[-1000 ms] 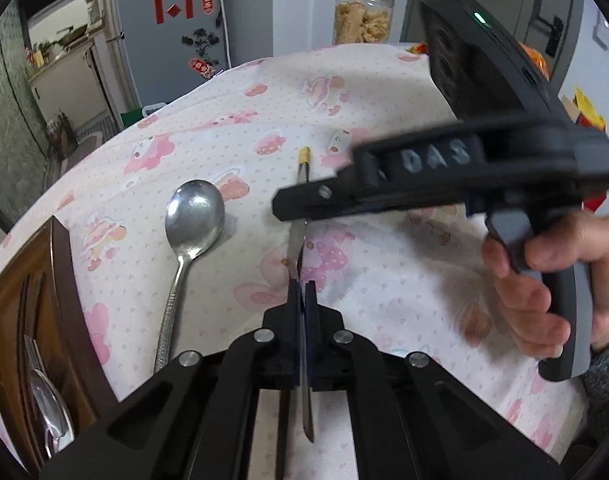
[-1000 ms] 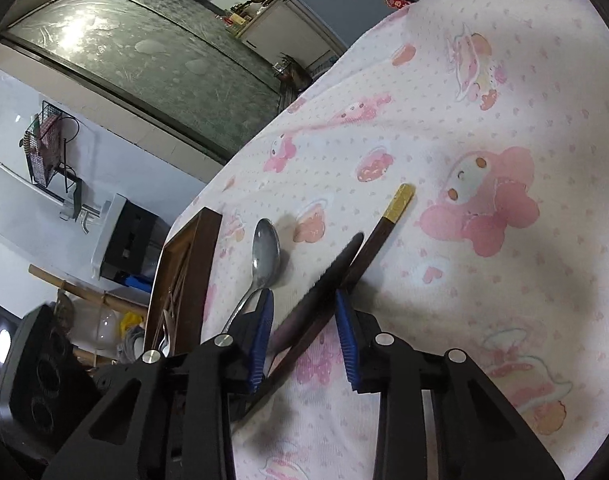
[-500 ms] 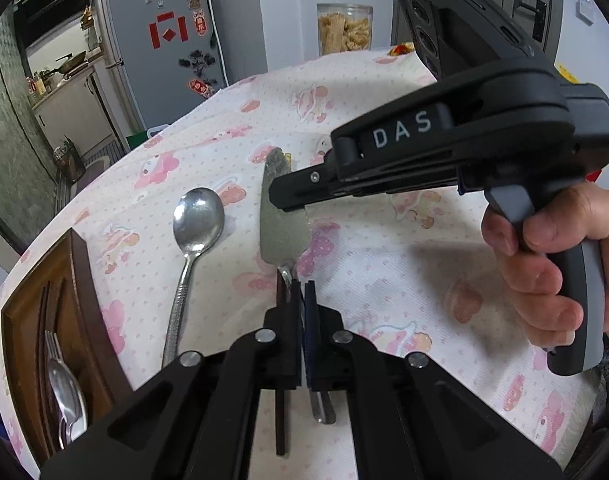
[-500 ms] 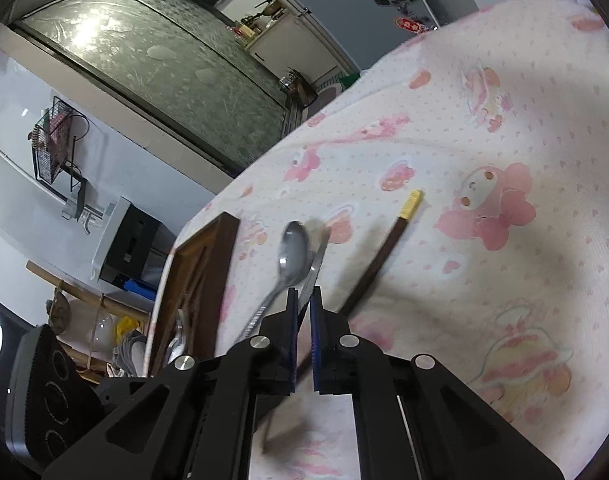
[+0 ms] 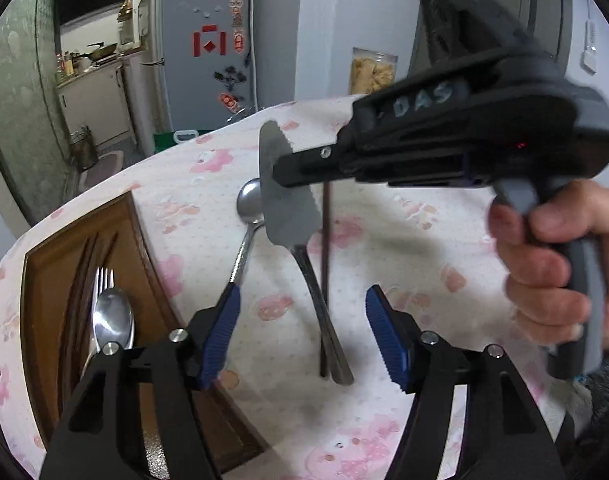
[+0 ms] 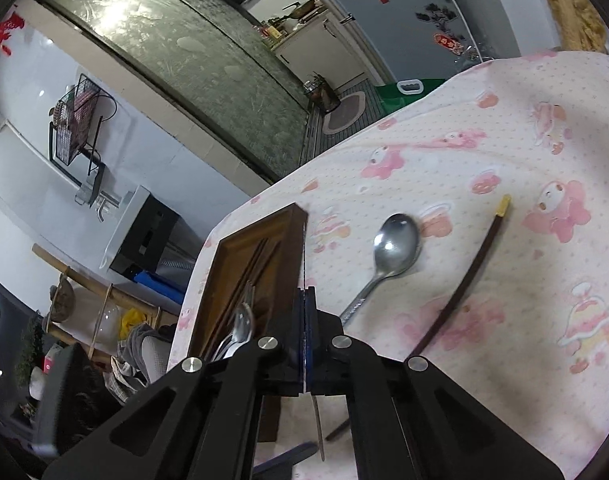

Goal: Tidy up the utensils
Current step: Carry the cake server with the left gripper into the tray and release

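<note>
Left wrist view: the left claw had just sprung apart, empty, above the table, while the right claw clamped the serrated knife aloft. Right wrist view: spoon and chopstick lay beside the wooden tray

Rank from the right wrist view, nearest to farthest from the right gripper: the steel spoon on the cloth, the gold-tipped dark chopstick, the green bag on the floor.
1. Steel spoon, just right of the right gripper.
2. Gold-tipped dark chopstick, further right on the cloth.
3. Green bag, beyond the table's far edge.
</note>
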Tool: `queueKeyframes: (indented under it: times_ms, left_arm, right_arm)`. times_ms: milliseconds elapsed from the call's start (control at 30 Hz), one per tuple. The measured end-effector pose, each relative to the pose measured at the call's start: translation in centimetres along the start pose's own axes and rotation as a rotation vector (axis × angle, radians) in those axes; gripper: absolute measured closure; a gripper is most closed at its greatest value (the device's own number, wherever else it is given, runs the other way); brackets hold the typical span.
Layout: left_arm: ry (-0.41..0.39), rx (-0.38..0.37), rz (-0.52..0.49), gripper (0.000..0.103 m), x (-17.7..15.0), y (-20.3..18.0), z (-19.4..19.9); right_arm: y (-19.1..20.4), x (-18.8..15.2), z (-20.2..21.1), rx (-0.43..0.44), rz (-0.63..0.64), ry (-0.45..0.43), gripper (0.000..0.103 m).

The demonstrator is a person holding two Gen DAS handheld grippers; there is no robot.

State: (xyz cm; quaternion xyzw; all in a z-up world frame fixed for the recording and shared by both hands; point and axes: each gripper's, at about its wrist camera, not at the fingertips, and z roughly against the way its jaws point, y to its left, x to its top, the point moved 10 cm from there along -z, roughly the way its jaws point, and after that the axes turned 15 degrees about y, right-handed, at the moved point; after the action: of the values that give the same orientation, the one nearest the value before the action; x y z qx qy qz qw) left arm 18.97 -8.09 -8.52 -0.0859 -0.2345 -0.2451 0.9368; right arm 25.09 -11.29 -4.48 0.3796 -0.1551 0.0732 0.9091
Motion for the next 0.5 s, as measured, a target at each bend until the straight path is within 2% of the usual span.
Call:
queueKeyframes:
  times_ms: [67, 100, 133, 167, 233, 367, 500]
  left_arm:
    - [0.012, -0.034, 0.012, 0.038, -0.1, -0.3, -0.7]
    - [0.021, -0.045, 0.012, 0.045, -0.2, -0.6, -1.1]
    - [0.035, -0.054, 0.006, 0.056, -0.3, -0.9, -1.5]
    - [0.048, -0.056, 0.005, 0.091, -0.7, -0.8, -1.5]
    - [0.049, -0.030, 0.016, 0.091, -0.9, -0.4, -1.4]
    - [0.031, -0.037, 0.050, 0.092, -1.5, 1.1, 0.5]
    - [0.024, 0.013, 0.079, 0.092, -2.9, 3.9, 3.1]
  right_arm:
    - [0.5, -0.3, 0.0, 0.007, 0.005, 0.001, 0.103]
    - [0.7, -0.4, 0.1, 0.014, 0.001, -0.001, 0.103]
    - [0.9, -0.4, 0.2, 0.023, 0.000, 0.000, 0.103]
    - [1.0, -0.4, 0.4, 0.026, -0.002, -0.005, 0.103]
    - [1.3, -0.3, 0.6, 0.038, -0.006, -0.009, 0.103]
    - [2.8, -0.1, 0.4, 0.081, 0.002, -0.004, 0.103]
    - [6.6, 0.1, -1.2, 0.137, 0.043, 0.014, 0.103]
